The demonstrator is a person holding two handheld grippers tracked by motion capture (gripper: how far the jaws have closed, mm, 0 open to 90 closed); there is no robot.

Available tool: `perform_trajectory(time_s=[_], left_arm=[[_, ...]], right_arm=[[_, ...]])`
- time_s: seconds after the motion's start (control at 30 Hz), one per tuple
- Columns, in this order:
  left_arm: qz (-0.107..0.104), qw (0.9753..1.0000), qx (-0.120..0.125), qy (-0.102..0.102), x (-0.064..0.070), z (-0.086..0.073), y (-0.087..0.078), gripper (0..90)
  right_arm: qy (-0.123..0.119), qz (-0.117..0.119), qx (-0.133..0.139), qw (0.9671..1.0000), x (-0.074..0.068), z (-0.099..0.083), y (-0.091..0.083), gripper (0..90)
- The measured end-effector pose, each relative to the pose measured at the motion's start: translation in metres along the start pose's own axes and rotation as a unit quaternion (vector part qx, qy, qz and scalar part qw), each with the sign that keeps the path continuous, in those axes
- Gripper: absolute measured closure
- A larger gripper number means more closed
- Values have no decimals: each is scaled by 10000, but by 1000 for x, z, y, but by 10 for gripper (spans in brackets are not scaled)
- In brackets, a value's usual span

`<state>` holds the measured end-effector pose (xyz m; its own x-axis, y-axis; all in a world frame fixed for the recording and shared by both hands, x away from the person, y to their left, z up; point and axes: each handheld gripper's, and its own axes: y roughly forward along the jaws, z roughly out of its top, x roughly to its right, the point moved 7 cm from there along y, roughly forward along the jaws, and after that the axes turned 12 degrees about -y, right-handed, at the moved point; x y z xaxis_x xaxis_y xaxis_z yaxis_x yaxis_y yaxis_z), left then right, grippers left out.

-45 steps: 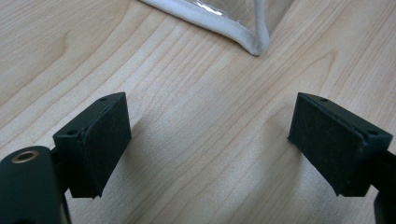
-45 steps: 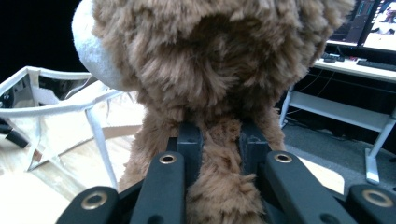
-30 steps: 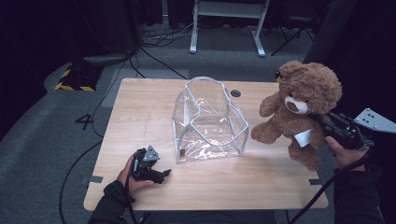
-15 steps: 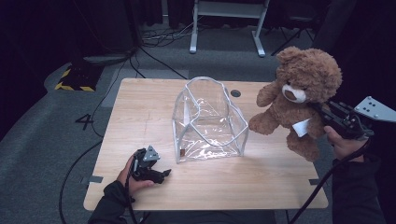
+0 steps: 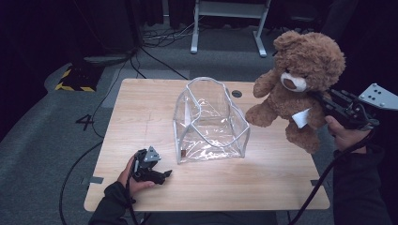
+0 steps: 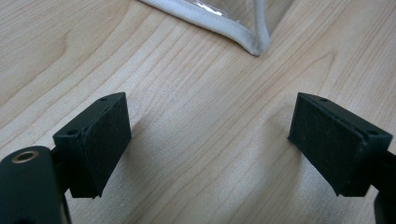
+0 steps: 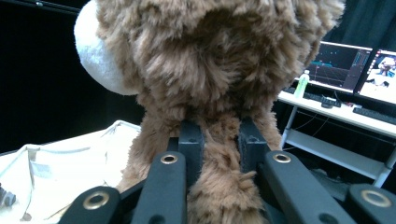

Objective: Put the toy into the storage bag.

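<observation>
The right gripper holds a brown teddy bear in the air beyond the right edge of the bench, well above its surface. In the right gripper view its fingers pinch a fold of fur at the bear's back, just below the head. A white tag hangs at the bear's side, near the gripper; no writing on it can be read. The bear's pale muzzle faces toward the middle of the bench.

A clear plastic bag with white piping stands open on the bench, left of the bear and apart from it. A small dark mark sits low on its front wall, too small to read.

The left gripper rests on the bench near the front edge, just beside the bag's near left corner. In the left gripper view its fingers are spread wide over bare wood with nothing between them, and the bag's white-edged corner lies just ahead.

On the grey floor left of the bench, a "4" is marked in dark tape, and yellow-and-black hazard striping shows farther back.
</observation>
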<state>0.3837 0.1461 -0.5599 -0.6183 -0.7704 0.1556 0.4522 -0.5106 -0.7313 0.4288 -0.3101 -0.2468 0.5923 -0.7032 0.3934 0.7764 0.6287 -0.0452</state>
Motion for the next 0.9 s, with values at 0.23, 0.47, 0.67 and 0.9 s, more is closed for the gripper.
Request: perform_trajectory(time_s=[0.23,0.47,0.67,0.9], left_arm=[[2,10000,-1,2,0,0,0,129],[1,10000,-1,2,0,0,0,129],[9,10000,-10,-21,0,0,0,129],[7,10000,-6,-18,0,0,0,129]], right_arm=[[-46,45,37,10000,0,11,9,769],[-38,-24,136,9999,7,23,8,769],[-113,-17,167,9998,7,34,10,769],[-173,-21,222,9996,7,47,14,770]])
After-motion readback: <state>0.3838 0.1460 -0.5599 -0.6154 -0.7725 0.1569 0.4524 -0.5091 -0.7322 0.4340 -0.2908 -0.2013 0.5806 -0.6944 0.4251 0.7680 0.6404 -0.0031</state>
